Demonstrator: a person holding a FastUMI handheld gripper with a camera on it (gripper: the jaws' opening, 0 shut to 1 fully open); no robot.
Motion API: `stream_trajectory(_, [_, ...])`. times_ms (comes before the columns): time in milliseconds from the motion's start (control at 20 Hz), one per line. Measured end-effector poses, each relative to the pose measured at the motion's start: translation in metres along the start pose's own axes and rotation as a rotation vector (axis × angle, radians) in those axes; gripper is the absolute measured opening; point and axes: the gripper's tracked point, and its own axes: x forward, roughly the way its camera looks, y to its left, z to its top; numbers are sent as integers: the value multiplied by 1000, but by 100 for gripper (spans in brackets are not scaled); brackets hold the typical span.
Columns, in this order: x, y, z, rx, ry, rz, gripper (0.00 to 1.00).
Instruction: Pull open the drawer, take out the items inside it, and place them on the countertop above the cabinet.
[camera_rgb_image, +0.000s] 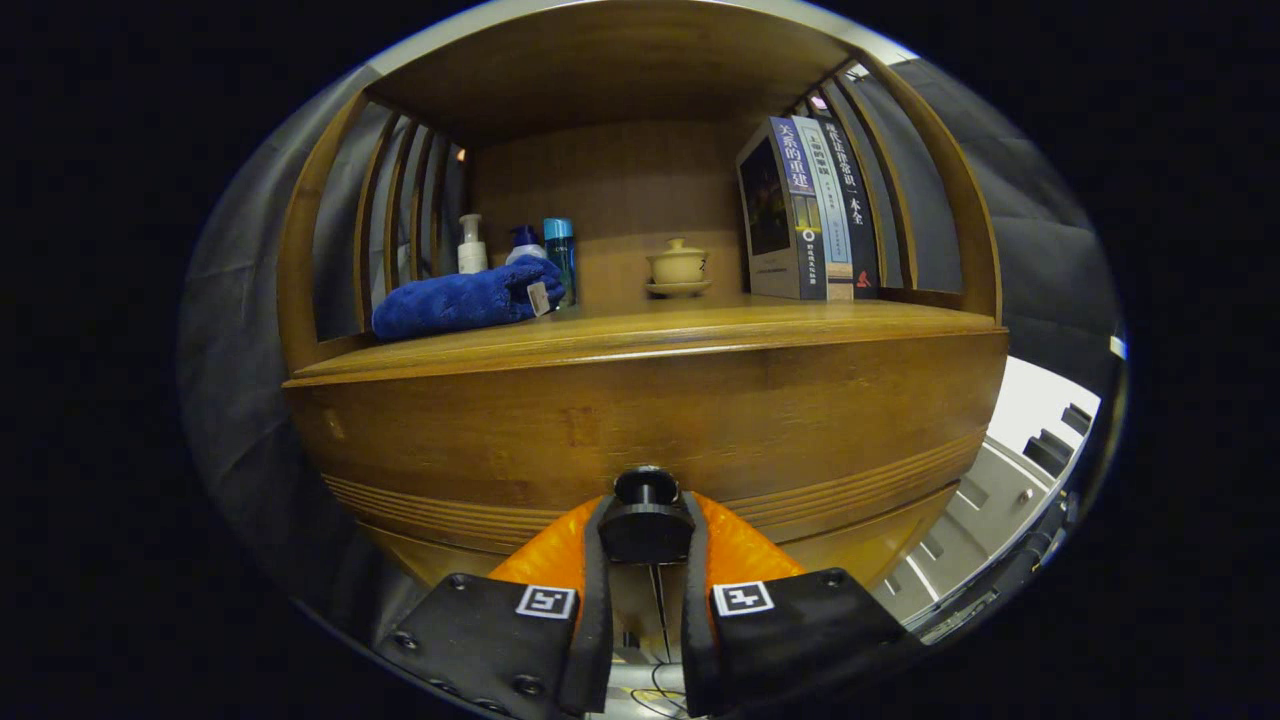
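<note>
The drawer (640, 430) runs as a wide wooden front across the cabinet, long axis side to side, its face turned squarely toward the gripper (645, 535). One round dark knob (645, 520) sticks straight out from the lower middle of that front. The gripper's two fingers stand one on each side of the knob and press against it (a firm pinch, as far as I can judge from here). The drawer looks closed; no gap shows along its top edge, and nothing of its inside can be seen.

Directly above the drawer lies the countertop (700, 330), under a wooden shelf frame with slatted sides.

Contents of the countertop, left to right:
- One blue towel (460, 300), rolled or bunched, lying lengthwise along the counter, a small tag at its right end.
- Three bottles behind it: a white pump bottle (471, 245), a blue-capped bottle (524, 245) largely hidden by the towel, and a teal bottle (560, 255) whose base is cut off by the towel.
- One pale lidded cup (678, 265) on a saucer, upright, near the middle.
- Books (810, 210) standing upright at the right, spines facing out; I count three spines, though more may sit behind.

Below the drawer, the cabinet's lower part is hidden by the fingers.
</note>
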Motion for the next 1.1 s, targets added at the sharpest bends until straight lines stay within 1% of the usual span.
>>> stream_trajectory(100, [1,-1,0,-8,11,-12,37])
stream_trajectory(300, [-8,0,-2,20,7,-12,37])
stream_trajectory(550, [-23,0,-5,-5,5,-18,37])
stream_trajectory(700, [-37,-1,-10,-1,15,-23,36])
stream_trajectory(1100, [-93,1,-24,12,13,-27,37])
